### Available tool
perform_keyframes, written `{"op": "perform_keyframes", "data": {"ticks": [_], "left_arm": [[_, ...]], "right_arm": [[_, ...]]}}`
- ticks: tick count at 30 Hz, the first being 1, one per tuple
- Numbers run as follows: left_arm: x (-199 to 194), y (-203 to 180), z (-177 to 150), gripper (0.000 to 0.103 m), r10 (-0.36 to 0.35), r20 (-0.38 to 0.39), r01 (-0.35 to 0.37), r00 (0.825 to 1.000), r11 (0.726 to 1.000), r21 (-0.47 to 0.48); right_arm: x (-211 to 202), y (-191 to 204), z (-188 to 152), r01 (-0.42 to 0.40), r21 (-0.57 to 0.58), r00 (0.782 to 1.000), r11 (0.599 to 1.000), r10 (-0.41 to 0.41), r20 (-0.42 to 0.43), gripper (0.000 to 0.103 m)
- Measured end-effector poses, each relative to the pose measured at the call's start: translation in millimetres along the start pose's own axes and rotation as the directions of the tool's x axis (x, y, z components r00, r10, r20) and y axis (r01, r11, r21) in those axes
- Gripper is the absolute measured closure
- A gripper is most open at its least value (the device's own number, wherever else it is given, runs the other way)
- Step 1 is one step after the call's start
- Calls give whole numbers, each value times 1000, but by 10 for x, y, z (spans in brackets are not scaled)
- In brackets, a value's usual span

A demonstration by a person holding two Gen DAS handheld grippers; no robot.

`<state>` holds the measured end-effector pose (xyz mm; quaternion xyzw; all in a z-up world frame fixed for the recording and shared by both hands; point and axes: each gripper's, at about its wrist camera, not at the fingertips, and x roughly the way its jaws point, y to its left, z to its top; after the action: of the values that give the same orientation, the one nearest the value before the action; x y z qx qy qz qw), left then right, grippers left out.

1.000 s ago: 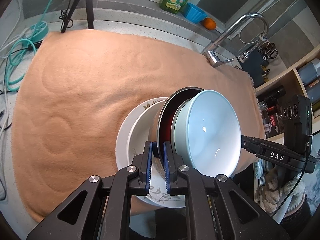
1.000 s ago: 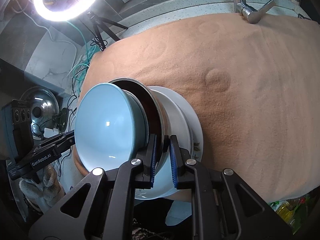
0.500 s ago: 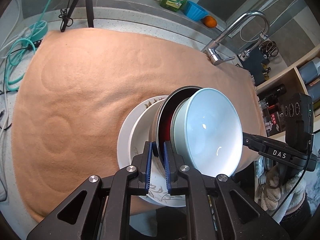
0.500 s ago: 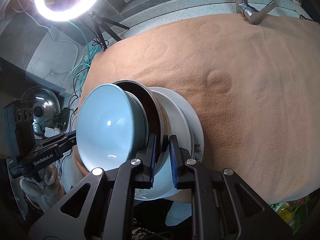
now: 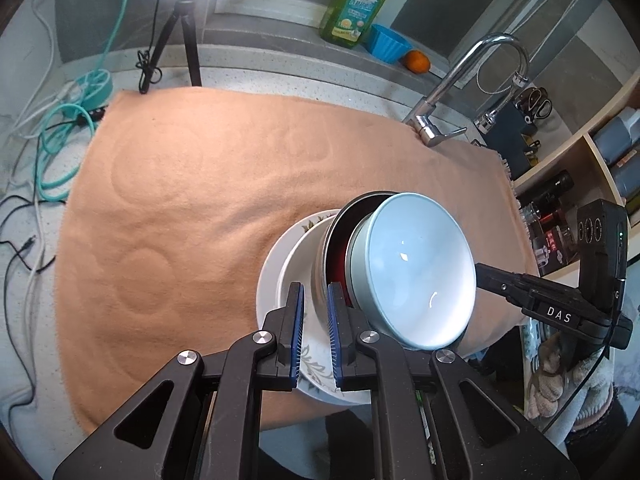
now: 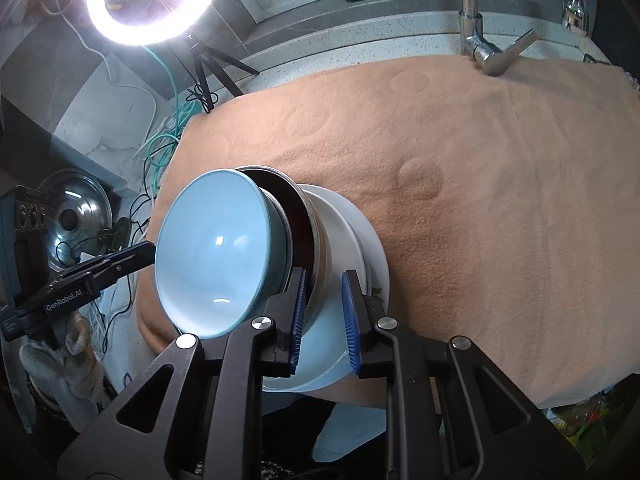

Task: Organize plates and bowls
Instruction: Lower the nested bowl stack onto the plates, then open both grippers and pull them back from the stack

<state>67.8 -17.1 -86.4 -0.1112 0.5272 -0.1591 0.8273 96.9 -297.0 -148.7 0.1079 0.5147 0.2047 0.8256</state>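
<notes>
A light blue bowl (image 5: pixel 416 268) (image 6: pixel 212 252) sits nested in a metal bowl (image 5: pixel 340 248) (image 6: pixel 296 216) with a dark red inside. Both rest on stacked white plates (image 5: pixel 276 276) (image 6: pixel 360 232) near the front edge of an orange cloth (image 5: pixel 180 200). My left gripper (image 5: pixel 316 316) is shut on the metal bowl's rim on one side. On the opposite side my right gripper (image 6: pixel 325 316) straddles the same rim. Its jaws are opening, and the outer pad stands clear of the bowl wall.
A faucet (image 5: pixel 472 76) stands at the back right of the cloth. Behind it on the ledge are a green soap bottle (image 5: pixel 358 4), a blue cup (image 5: pixel 388 44) and an orange (image 5: pixel 417 61). A ring light (image 6: pixel 152 0) on a tripod and loose cables (image 5: pixel 52 132) lie at the left.
The right gripper's jaws have widened around the metal bowl's rim. Both views have tilted up a little. The bowls and plates stay in place.
</notes>
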Motion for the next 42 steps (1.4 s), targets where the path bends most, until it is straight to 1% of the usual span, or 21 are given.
{"op": "perform_keyframes", "data": {"ticks": [2, 7, 9, 10, 11, 16, 18, 19, 20, 21, 24, 25, 26, 27, 28, 30, 31, 33, 36, 38, 42], "left_arm": [[-41, -26, -42, 93, 12, 12, -12, 1000, 1000, 12], [-140, -118, -161, 93, 42, 41, -44, 998, 998, 50], [-187, -162, -208, 92, 55, 58, -59, 997, 996, 66], [-219, -181, -232, 92, 59, 70, -64, 996, 995, 72], [-238, -195, -253, 93, 64, 79, -70, 995, 995, 74], [-357, -224, -351, 92, 70, 117, -79, 991, 994, 71], [-395, -262, -396, 92, 81, 134, -92, 988, 993, 79], [-419, -281, -425, 92, 86, 143, -98, 986, 992, 85], [-437, -295, -446, 86, 90, 149, -104, 985, 991, 88], [-461, -311, -473, 81, 96, 159, -111, 983, 990, 92], [-534, -364, -553, 75, 114, 184, -133, 976, 986, 95], [-560, -377, -576, 73, 114, 188, -134, 976, 986, 97], [-580, -393, -593, 68, 115, 192, -136, 975, 986, 99], [-608, -408, -612, 63, 116, 200, -138, 973, 985, 100], [-633, -424, -633, 61, 119, 208, -142, 971, 985, 101], [-685, -453, -668, 53, 121, 228, -148, 966, 984, 102], [-711, -467, -682, 51, 121, 237, -148, 964, 984, 101], [-743, -490, -712, 42, 116, 246, -144, 962, 985, 99], [-790, -528, -735, 40, 119, 268, -150, 956, 983, 101], [-808, -550, -751, 38, 127, 277, -163, 952, 981, 109], [-818, -550, -744, 37, 138, 282, -174, 950, 979, 107]], "right_arm": [[-63, 30, -34, 23, -18, 1000, 1000, -23, 21, 85], [-205, 67, -123, 51, -32, 997, 998, -49, 63, 83], [-259, 84, -172, 76, -42, 994, 996, -72, 85, 75], [-287, 84, -202, 87, -47, 992, 995, -82, 95, 65], [-319, 96, -233, 100, -52, 990, 994, -94, 109, 59], [-459, 175, -365, 160, -81, 975, 984, -145, 169, 58], [-520, 208, -417, 181, -90, 968, 979, -161, 190, 49], [-555, 224, -447, 192, -92, 964, 977, -171, 204, 43], [-593, 243, -477, 201, -93, 960, 975, -177, 218, 39], [-635, 264, -515, 210, -94, 955, 973, -184, 233, 39], [-735, 332, -626, 237, -102, 942, 966, -202, 268, 33], [-767, 347, -664, 245, -103, 938, 964, -208, 279, 28], [-806, 377, -709, 254, -105, 932, 961, -214, 293, 22], [-838, 406, -742, 260, -107, 927, 960, -217, 306, 20], [-868, 432, -771, 267, -111, 922, 957, -220, 318, 17], [-913, 480, -814, 281, -119, 913, 952, -228, 337, 15], [-941, 504, -841, 290, -119, 908, 950, -234, 349, 14], [-986, 523, -881, 289, -108, 903, 951, -233, 360, 14], [-1031, 543, -904, 288, -94, 898, 953, -234, 373, 14], [-1064, 566, -913, 298, -89, 888, 950, -242, 390, 14], [-1134, 596, -920, 291, -82, 880, 953, -234, 413, 13]]}}
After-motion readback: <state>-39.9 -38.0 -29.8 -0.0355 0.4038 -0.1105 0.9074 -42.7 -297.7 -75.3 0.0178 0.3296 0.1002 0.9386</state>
